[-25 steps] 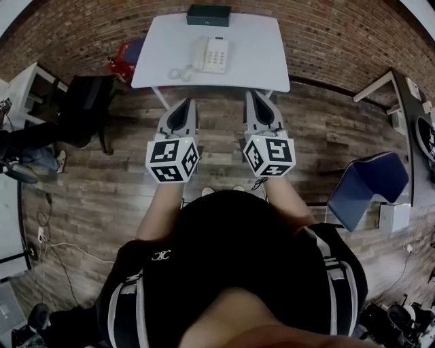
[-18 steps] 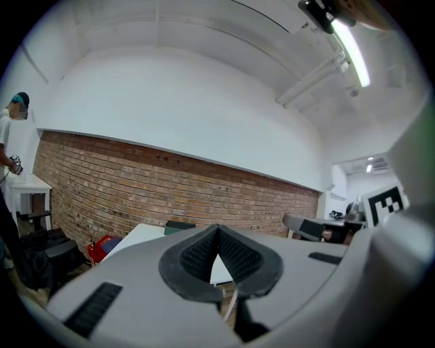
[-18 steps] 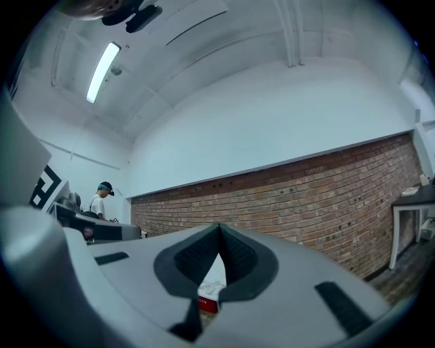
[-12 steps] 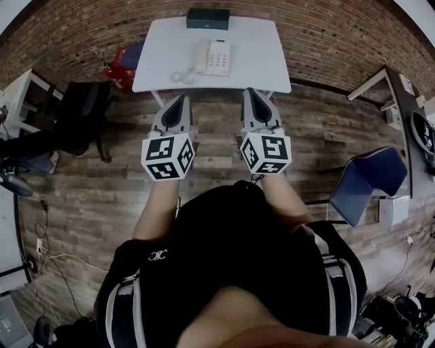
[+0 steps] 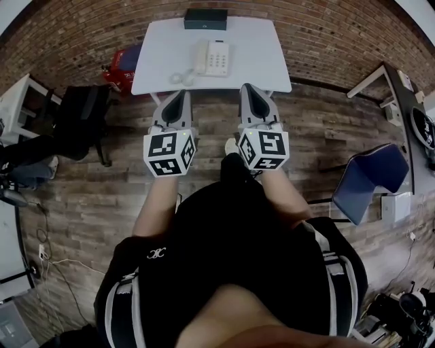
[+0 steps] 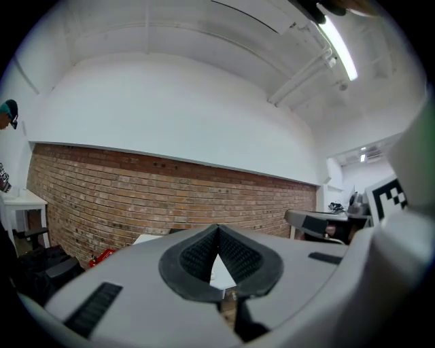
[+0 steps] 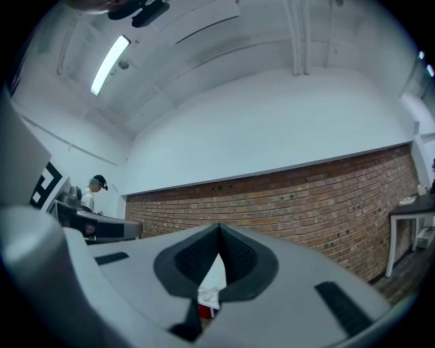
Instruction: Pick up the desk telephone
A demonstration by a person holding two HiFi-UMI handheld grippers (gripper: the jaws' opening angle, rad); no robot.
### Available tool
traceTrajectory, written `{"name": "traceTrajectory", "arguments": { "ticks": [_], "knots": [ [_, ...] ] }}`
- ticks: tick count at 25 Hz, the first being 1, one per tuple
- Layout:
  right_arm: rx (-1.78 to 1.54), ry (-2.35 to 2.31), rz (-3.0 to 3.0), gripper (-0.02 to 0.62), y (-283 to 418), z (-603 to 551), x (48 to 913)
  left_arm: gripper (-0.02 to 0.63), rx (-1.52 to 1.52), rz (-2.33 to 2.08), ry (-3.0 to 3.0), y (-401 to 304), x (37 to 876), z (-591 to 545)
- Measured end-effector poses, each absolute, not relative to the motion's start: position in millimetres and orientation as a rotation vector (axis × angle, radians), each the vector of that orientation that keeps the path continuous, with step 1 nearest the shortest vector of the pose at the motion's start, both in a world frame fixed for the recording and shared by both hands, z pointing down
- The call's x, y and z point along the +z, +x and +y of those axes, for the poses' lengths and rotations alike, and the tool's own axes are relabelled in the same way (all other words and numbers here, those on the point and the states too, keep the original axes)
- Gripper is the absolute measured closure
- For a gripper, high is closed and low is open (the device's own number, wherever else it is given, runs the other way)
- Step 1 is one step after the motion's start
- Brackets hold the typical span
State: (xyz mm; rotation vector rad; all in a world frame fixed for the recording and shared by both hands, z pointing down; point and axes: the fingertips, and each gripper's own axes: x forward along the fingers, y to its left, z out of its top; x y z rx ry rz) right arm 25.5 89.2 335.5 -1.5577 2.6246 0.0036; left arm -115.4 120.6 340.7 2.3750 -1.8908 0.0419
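Observation:
The cream desk telephone (image 5: pixel 212 57) lies on the white table (image 5: pixel 251 64), handset on its left side and its coiled cord (image 5: pixel 180 77) trailing toward the front edge. Both grippers are held level over the wooden floor, short of the table's near edge. My left gripper (image 5: pixel 179 94) is shut with nothing in it, as its own view shows (image 6: pixel 217 228). My right gripper (image 5: pixel 249 88) is shut and empty too (image 7: pixel 219 231). Through the right jaws' gap a strip of table (image 7: pixel 215 272) and the cord (image 7: pixel 207 296) show.
A black box (image 5: pixel 206 18) sits at the table's far edge. A red object (image 5: pixel 122 61) lies by the table's left side. A black chair (image 5: pixel 78 115) stands left, a blue chair (image 5: pixel 367 183) right. Brick wall behind. A person (image 7: pixel 95 192) stands far left.
Both grippers have come slightly nearer the table's front edge as the person steps forward; a shoe now shows between the arms. Jaws stay shut.

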Motion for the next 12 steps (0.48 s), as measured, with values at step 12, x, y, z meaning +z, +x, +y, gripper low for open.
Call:
{"name": "traceTrajectory", "arguments": {
  "ticks": [12],
  "knots": [
    [-0.045, -1.543, 2.619, 0.597, 19.1, 26.6, 348.5, 0.604, 0.099, -1.91, 2.374, -122.3, 349.5, 63.8]
  ]
}}
